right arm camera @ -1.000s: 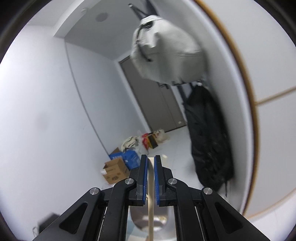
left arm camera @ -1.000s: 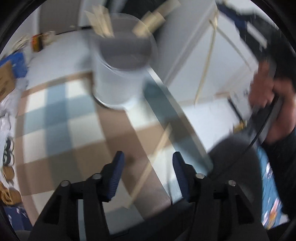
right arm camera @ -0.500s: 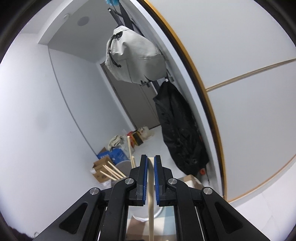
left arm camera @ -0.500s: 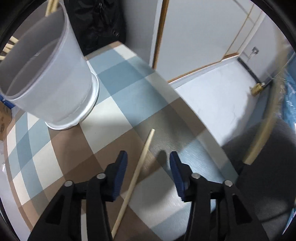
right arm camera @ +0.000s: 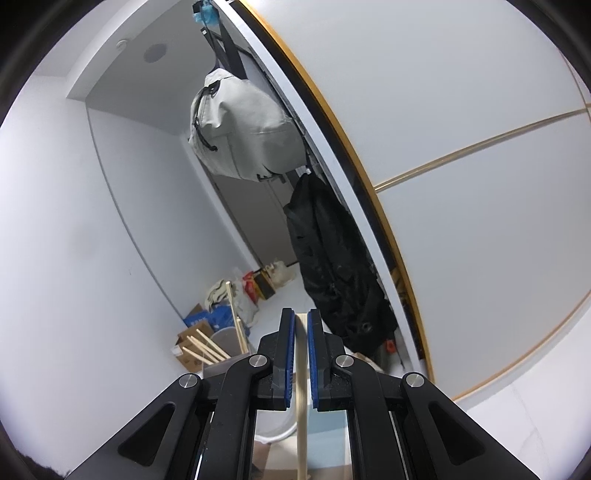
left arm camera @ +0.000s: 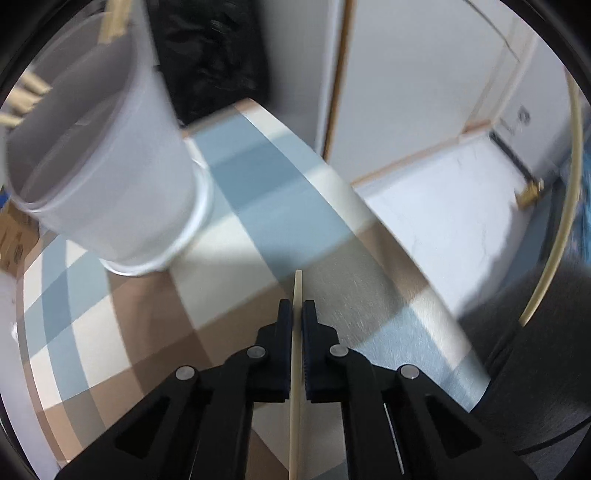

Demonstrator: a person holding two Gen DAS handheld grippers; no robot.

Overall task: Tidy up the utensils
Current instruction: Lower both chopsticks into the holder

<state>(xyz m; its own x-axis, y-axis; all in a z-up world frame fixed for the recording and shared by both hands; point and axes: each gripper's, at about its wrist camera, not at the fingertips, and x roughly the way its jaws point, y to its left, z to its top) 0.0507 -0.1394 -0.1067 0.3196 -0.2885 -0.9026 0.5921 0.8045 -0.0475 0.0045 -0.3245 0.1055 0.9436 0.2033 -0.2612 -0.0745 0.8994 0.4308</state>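
The left gripper [left arm camera: 297, 306], black with dark blue pads, points steeply down at a checked tablecloth [left arm camera: 251, 206] of blue, cream and brown squares; its jaws have just been closing and now pinch a thin pale wooden chopstick [left arm camera: 295, 387] that runs straight between the pads, its blunt tip showing just past the fingertips and its length passing back under the gripper toward the camera. Ahead and to the left of this gripper stands a tall translucent white plastic cup [left arm camera: 103, 162] on the cloth, blurred in this view, with the ends of several more pale wooden sticks [left arm camera: 114, 18] poking out over its rim at the upper left. Ahead of the fingertips the cloth ends at the table's far edge, with a white floor [left arm camera: 443, 206] beyond it and to the right. At the far right edge of the left wrist view a second long pale stick [left arm camera: 565, 206] curves from top to bottom, well apart from the left gripper. The right gripper [right arm camera: 301, 314], black with bright blue pads, is aimed nearly level into the room, its jaws clamped on a pale wooden chopstick [right arm camera: 301, 417] of its own, which passes between the pads and hangs down below them. Low and to the left of the right gripper the same cup [right arm camera: 229, 343] is partly seen behind the fingers, sticks fanning out of it. Beyond hang a grey fabric backpack [right arm camera: 240, 129] and a black garment [right arm camera: 332, 266].
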